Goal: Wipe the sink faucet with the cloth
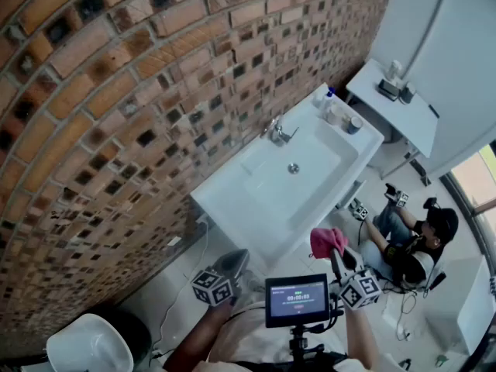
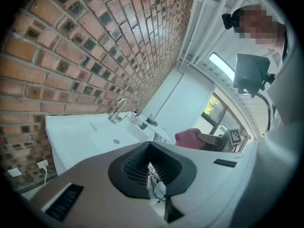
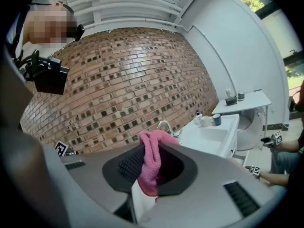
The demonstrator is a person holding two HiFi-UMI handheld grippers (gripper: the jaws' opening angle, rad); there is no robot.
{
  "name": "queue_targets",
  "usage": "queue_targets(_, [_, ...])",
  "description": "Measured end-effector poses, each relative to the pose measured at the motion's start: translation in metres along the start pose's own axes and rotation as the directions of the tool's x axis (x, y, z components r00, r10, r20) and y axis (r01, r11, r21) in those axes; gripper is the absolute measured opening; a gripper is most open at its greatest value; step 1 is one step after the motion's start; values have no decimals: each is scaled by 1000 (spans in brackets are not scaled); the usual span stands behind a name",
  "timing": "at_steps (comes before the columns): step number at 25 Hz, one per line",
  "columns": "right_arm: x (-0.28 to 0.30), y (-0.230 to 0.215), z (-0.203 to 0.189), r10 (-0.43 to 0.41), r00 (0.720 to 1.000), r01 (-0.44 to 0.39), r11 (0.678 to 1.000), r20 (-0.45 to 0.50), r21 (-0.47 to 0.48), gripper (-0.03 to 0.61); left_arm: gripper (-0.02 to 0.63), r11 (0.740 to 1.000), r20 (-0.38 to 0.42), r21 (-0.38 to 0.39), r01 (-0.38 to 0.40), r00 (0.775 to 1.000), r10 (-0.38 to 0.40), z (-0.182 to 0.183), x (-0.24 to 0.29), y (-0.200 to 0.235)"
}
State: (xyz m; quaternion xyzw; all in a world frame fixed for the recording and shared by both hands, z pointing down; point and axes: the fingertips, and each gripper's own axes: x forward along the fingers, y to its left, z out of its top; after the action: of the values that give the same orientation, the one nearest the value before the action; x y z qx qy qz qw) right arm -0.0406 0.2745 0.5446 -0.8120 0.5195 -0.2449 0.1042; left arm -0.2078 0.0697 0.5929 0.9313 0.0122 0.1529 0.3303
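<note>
Although both grippers are held low in front of the sink (image 1: 232,208), apart from it, only the right gripper (image 1: 338,256) carries something. Its fingers are clamped on the pink cloth (image 1: 327,241), which stands up from between them as a bunch. In the right gripper view the cloth also hangs down between the dark pads. The left gripper (image 1: 235,260) has its fingers together at the tips, with nothing between them. A small screen (image 1: 297,301) sits between the two grippers, close to the person's body. At the lower left of the head view a white tub (image 1: 85,346) stands in a dark shell; its inside looks plain white.

Beyond the grippers, the white sink is fixed to the brick wall (image 1: 116,91). In its basin the round drain (image 1: 294,168) shows in the middle. The faucet (image 1: 277,133) stands at the back rim, against the wall, with its spout over the basin. The cloth is well apart from it. On the far corner of the sink rim stand a bottle (image 1: 328,94) with a blue cap, a white cup (image 1: 334,115) and a dark blue cup (image 1: 353,124), close together. What is in the cups cannot be seen.

Further on, a small white worktop (image 1: 411,118) carries two small things, too small to name. On the floor beside the sink sits a second person (image 1: 411,242).
</note>
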Motion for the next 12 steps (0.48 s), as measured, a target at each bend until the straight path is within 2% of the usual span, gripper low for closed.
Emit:
queue_targets(3, [-1,6,4,-12,1000,12,999,-5,-41,80,-11,1000,8,-19,10,1000,-10,8,1,-4])
queue_targets(6, [10,7,16,-9,1000,10,994,9,-110,80,-11,996,37,-62,64,997,-62,20,14,-10])
queue_targets(9, [18,5,7,-18,1000,17,996,-7,-82,80,-11,990,41,-104,95,995,-91,24,24,-15])
queue_targets(12, [29,1,5,1,1000,-3,998,-28,-64,80,-11,992,56,-95,87,995,-82,35,36,-18])
